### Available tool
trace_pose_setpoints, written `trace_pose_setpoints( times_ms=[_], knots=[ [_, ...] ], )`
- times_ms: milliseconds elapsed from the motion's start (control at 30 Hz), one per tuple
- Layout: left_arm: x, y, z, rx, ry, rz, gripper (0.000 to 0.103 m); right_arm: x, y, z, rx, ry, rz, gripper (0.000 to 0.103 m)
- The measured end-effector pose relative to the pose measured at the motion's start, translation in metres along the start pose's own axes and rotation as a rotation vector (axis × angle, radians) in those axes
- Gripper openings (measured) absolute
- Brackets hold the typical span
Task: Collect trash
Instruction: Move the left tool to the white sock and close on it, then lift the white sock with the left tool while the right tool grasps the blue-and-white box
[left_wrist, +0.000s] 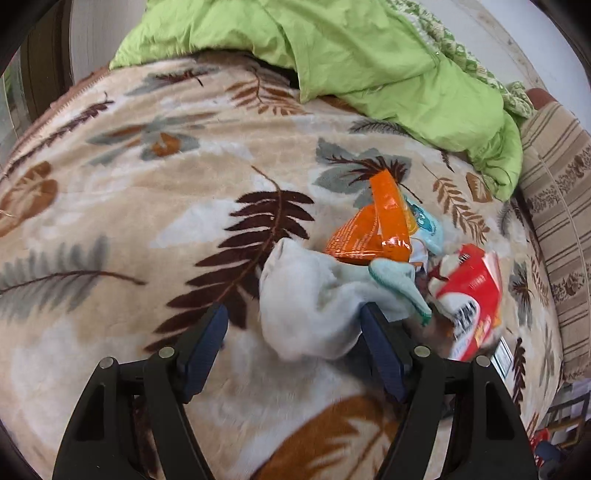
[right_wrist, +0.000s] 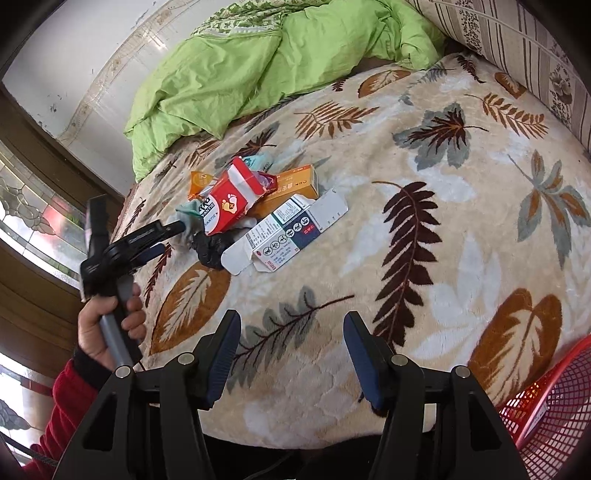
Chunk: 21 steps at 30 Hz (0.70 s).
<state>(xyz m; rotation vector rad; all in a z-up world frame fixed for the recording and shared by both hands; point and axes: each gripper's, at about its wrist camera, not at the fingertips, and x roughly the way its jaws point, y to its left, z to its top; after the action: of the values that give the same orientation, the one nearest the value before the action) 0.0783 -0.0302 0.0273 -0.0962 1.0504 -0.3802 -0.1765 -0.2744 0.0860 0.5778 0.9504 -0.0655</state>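
Observation:
A heap of trash lies on the leaf-patterned blanket (left_wrist: 155, 206). In the left wrist view it holds a pale grey crumpled cloth-like piece (left_wrist: 306, 306), an orange wrapper (left_wrist: 365, 229), a light blue wrapper (left_wrist: 428, 225) and a red-and-white box (left_wrist: 469, 291). My left gripper (left_wrist: 291, 325) is open around the pale piece: the piece touches the right finger, while the left finger stands clear of it. The right wrist view shows the red box (right_wrist: 232, 203), an orange box (right_wrist: 291, 186), a flattened white carton (right_wrist: 284, 236) and a black crumpled piece (right_wrist: 210, 249). My right gripper (right_wrist: 291, 343) is open and empty, well short of the heap.
A green quilt (right_wrist: 258, 70) is bunched at the far side of the bed, with a striped headboard cushion (right_wrist: 517, 48) beyond. A red mesh basket (right_wrist: 554, 402) stands at the near right edge. A hand (right_wrist: 107, 325) in a red sleeve holds the left gripper (right_wrist: 173, 238).

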Motion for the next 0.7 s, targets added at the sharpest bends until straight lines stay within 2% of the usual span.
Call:
trace_pose_setpoints(
  times_ms=[67, 100, 200, 467, 567, 700],
  knots=[
    [0.006, -0.001, 0.000, -0.012, 0.000, -0.020, 0.057, 0.005, 0.000, 0.004, 0.004, 0.006, 0.003, 0.061],
    [0.007, -0.003, 0.000, -0.013, -0.001, -0.035, 0.044, 0.008, 0.001, 0.006, 0.007, 0.009, 0.006, 0.061],
    [-0.003, -0.007, -0.006, 0.003, -0.038, -0.026, 0.036, 0.015, 0.004, 0.014, 0.009, 0.011, 0.015, 0.061],
    [-0.061, 0.000, -0.042, 0.030, -0.109, -0.024, 0.036, 0.049, 0.001, 0.066, 0.009, -0.053, 0.042, 0.061],
    [-0.082, 0.001, -0.061, 0.054, -0.126, -0.028, 0.036, 0.070, -0.002, 0.091, -0.003, -0.057, 0.023, 0.061],
    [-0.097, 0.006, -0.081, 0.065, -0.146, -0.011, 0.036, 0.100, -0.013, 0.114, 0.016, -0.028, 0.046, 0.061]
  ],
)
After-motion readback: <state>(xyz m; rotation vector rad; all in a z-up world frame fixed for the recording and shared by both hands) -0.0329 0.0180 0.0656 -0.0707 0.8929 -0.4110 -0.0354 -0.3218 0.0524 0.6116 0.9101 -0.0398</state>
